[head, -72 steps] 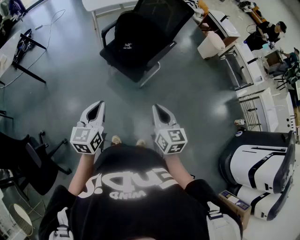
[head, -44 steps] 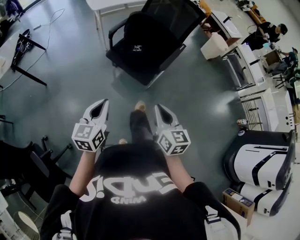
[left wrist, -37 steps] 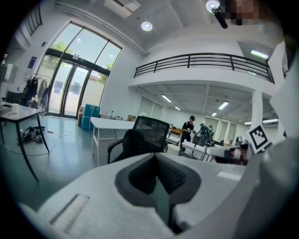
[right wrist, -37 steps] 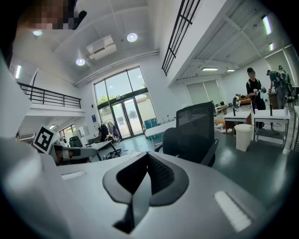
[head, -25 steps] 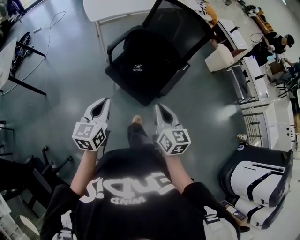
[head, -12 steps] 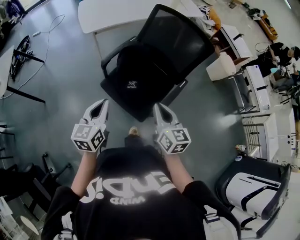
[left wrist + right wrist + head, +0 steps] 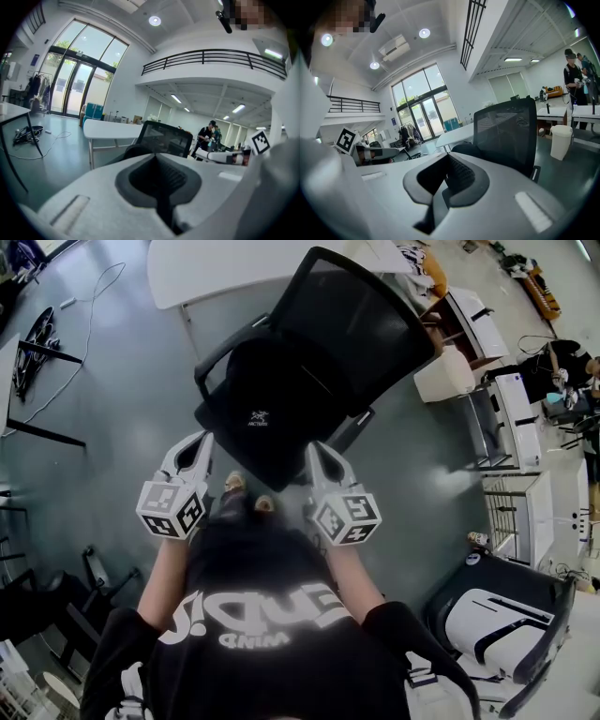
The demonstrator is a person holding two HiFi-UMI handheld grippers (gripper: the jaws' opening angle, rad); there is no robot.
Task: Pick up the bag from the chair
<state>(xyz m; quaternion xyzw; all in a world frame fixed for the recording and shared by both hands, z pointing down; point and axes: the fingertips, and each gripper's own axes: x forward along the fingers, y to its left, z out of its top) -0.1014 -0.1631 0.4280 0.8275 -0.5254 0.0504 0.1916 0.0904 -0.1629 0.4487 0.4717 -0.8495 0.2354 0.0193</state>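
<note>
A black bag [image 7: 258,390] with a small white logo lies on the seat of a black mesh-backed office chair [image 7: 352,320]. In the head view both grippers are held side by side just short of the seat's front edge. My left gripper [image 7: 199,441] is shut and empty, near the seat's left front corner. My right gripper [image 7: 315,450] is shut and empty too, by the right front corner. In the left gripper view the bag [image 7: 135,151] shows as a dark hump in front of the chair back [image 7: 166,139]. The right gripper view shows the bag [image 7: 464,150] beside the chair back [image 7: 506,133].
A white table [image 7: 234,263] stands right behind the chair. A white bin [image 7: 442,376] and desks are at the right, and black-and-white machines [image 7: 497,615] at the lower right. Another black chair [image 7: 37,606] stands at the lower left, with a stand and cables [image 7: 33,343] at the far left.
Both grippers have moved forward together, still shut. The chair with the bag now lies much closer, its seat edge right at the fingertips.
</note>
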